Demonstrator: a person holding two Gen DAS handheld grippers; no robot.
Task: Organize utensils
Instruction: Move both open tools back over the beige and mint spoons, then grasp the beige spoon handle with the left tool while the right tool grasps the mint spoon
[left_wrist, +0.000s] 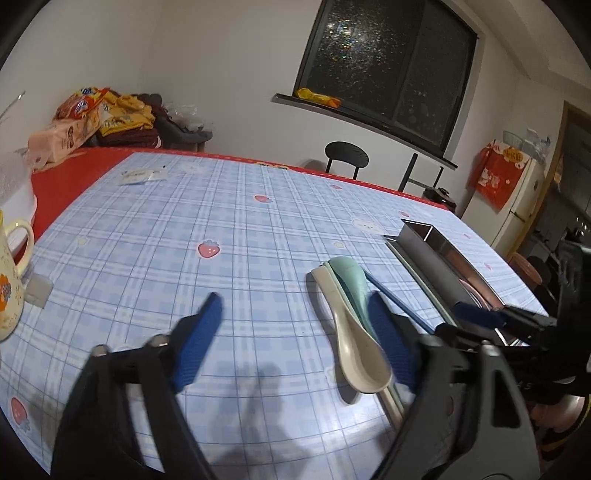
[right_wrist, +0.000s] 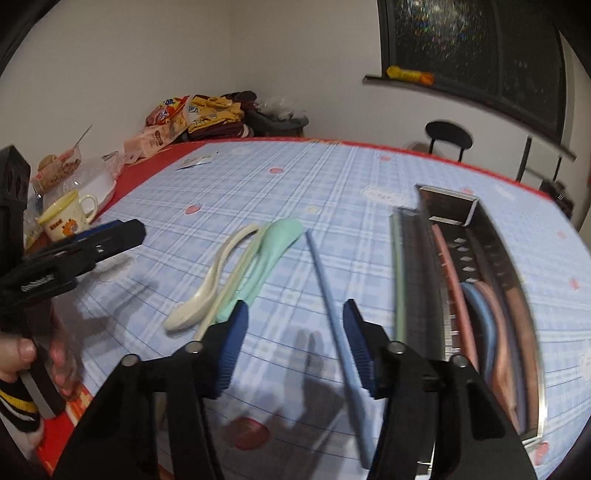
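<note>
A blue chopstick (right_wrist: 334, 314) is lying on the checked tablecloth (right_wrist: 295, 192), running lengthwise btwn the right gripper (right_wrist: 295, 332) fingers, close to the right-hand pad; whether it's touching that pad can't be told. The jaws are standing apart, nothing pinched. Just left of it, a mint spoon (right_wrist: 269, 254), a pale chopstick (right_wrist: 236, 280) and a cream spoon (right_wrist: 207, 291) are lying bunched together, touching. To the right a steel tray (right_wrist: 509, 258) is holding pink and blue utensils; only the right wrist view is looking down into it and showing those contents.

The left wrist view is showing the same tray (left_wrist: 428, 254) from the side, w/ little of its contents. In that view the cream spoon (left_wrist: 354, 343) and mint spoon (left_wrist: 351, 280) are lying just inside the right-hand pad of the left gripper (left_wrist: 295, 332), which is spread wide w/ bare cloth (left_wrist: 221, 221) btwn the pads. The blue chopstick (left_wrist: 399, 302) is showing only partly, behind that finger.

The right view is also catching the left gripper (right_wrist: 110, 230) from the side, plus a hand (right_wrist: 33, 354) w/ a striped cuff. The left view is showing the right gripper's tip (left_wrist: 476, 314) by the tray. A yellow-rimmed mug (right_wrist: 70, 216) is standing at the table's left edge.
</note>
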